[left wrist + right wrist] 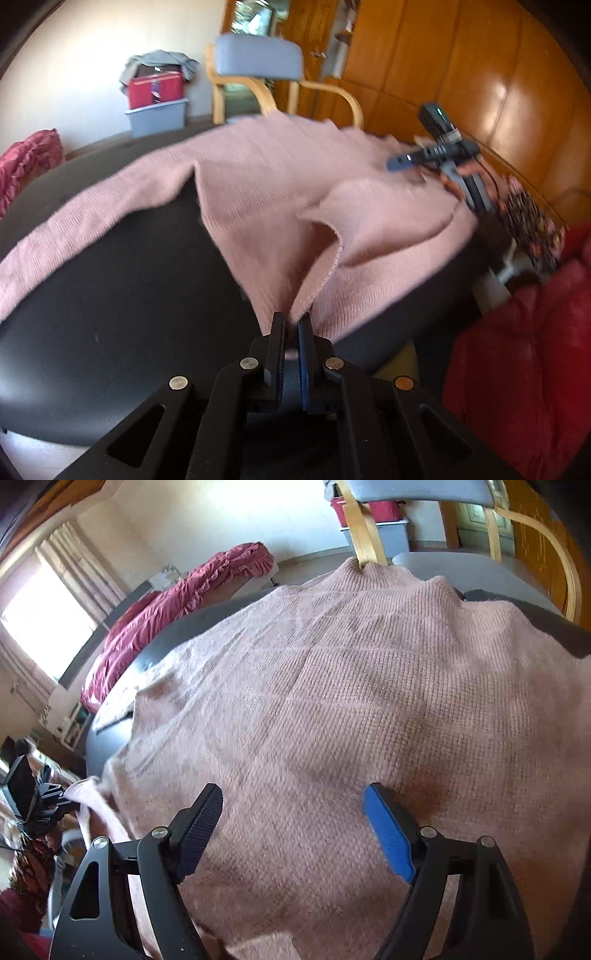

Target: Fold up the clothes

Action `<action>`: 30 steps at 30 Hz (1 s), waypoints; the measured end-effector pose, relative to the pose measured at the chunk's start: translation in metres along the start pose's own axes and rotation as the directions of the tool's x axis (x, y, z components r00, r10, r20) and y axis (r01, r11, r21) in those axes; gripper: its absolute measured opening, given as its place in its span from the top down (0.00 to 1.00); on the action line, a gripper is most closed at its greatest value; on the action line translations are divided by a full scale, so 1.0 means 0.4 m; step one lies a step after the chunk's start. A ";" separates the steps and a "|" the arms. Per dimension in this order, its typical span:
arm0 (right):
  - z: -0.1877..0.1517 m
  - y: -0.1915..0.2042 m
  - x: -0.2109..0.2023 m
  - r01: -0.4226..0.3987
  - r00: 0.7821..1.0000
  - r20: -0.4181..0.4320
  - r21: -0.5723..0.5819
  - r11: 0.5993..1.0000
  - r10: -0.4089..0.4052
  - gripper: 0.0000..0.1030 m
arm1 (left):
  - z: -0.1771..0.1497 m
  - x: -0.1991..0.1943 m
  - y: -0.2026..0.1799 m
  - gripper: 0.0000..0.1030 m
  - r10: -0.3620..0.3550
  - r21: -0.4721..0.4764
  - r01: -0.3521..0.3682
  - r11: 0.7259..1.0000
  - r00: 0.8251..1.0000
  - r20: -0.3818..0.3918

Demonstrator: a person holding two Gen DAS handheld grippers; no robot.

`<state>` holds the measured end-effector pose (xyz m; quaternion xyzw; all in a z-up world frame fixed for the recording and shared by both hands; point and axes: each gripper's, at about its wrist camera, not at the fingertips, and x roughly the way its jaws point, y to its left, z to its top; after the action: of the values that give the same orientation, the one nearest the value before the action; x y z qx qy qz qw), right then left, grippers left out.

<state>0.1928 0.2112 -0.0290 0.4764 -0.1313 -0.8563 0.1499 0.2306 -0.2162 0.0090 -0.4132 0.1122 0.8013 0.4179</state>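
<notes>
Nearest us, at bottom centre, our left hand-held gripper (291, 320) pinches an edge of the pink sweater (280, 184), which spreads across the dark worktop (110, 314) through mid-frame. Right of it, our right hand-held gripper (293, 794) hangs over the knit with jaws spread, holding nothing.

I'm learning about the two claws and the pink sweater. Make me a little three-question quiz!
1. True or false: the left claw is pinching the pink sweater.
2. The right claw is: A) shut on a sleeve, B) open over the sweater, C) holding the chair.
3. Fill in: the sweater lies on a ____ table.

Key: 1 true; 2 B; 3 black.
</notes>
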 end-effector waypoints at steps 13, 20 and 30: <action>-0.214 -0.024 -0.209 -0.009 0.984 -0.177 -0.219 0.976 -0.031 0.20 | 0.143 -0.073 0.095 0.89 0.124 -0.139 -0.094 0.986 0.965 0.232; -0.253 -0.045 -0.275 -0.017 0.986 -0.168 -0.199 0.980 -0.017 0.20 | 0.263 0.154 -0.130 0.89 -0.069 0.187 0.048 0.981 0.992 0.109; -0.174 0.006 -0.210 -0.039 0.987 -0.160 -0.242 0.969 0.000 0.64 | 0.236 0.305 -0.259 0.86 -0.078 0.376 0.132 0.917 0.985 -0.156</action>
<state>0.2948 0.2352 0.0016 0.5199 -0.0170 -0.8237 0.2258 0.2185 -0.0315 -0.0064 -0.3830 0.2737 0.7094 0.5246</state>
